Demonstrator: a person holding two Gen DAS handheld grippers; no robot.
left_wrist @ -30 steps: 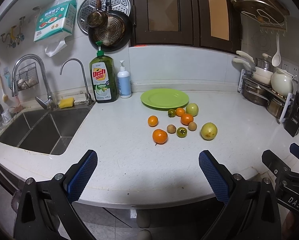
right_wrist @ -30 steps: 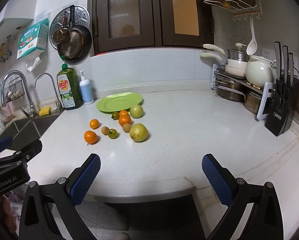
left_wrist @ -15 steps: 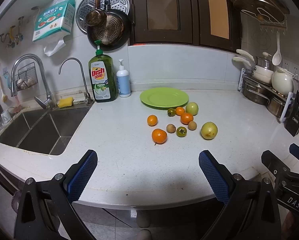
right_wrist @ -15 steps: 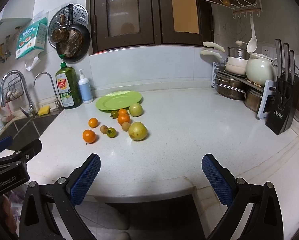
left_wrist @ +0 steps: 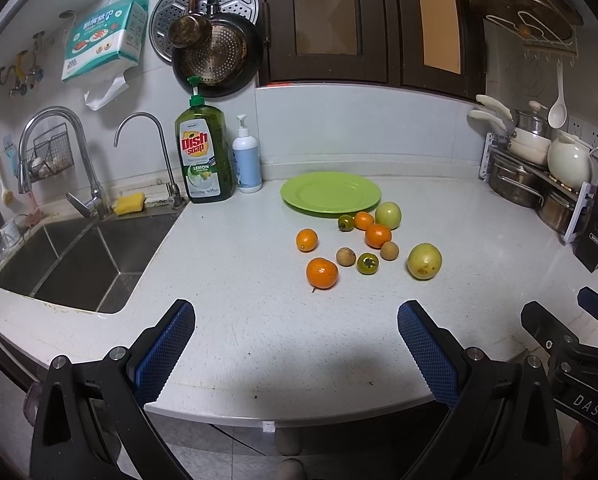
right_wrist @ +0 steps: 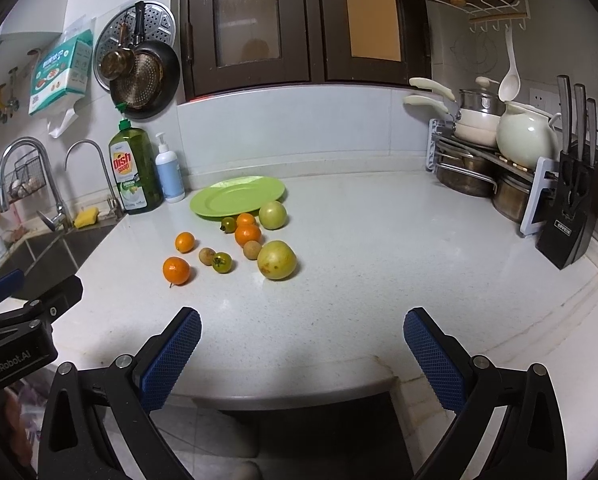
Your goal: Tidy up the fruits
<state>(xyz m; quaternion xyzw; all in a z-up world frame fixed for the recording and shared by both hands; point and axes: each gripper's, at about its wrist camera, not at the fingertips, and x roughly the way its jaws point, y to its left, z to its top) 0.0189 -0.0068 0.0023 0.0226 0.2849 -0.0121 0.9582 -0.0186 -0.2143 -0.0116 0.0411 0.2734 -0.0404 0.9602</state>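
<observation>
A bare green plate point(left_wrist: 330, 193) point(right_wrist: 237, 196) sits near the back of the white counter. In front of it lie several loose fruits: an orange point(left_wrist: 321, 273) point(right_wrist: 176, 270) nearest me, a large yellow-green fruit point(left_wrist: 424, 261) point(right_wrist: 276, 260), a green apple point(left_wrist: 388, 215) point(right_wrist: 272, 215), small oranges, brown longans and green tomatoes. My left gripper point(left_wrist: 295, 344) hangs open over the counter's front edge, well short of the fruit. My right gripper point(right_wrist: 301, 344) is also open, at the front edge to the right of the pile. Neither holds anything.
A sink point(left_wrist: 63, 260) with two taps lies to the left, with dish soap point(left_wrist: 204, 152) and a pump bottle point(left_wrist: 247, 166) at the back. A pot rack point(right_wrist: 487, 160) and knife block point(right_wrist: 571, 208) stand at the right.
Both grippers have drifted slightly forward toward the counter; the fruit and plate lie as before. Both stay open.
</observation>
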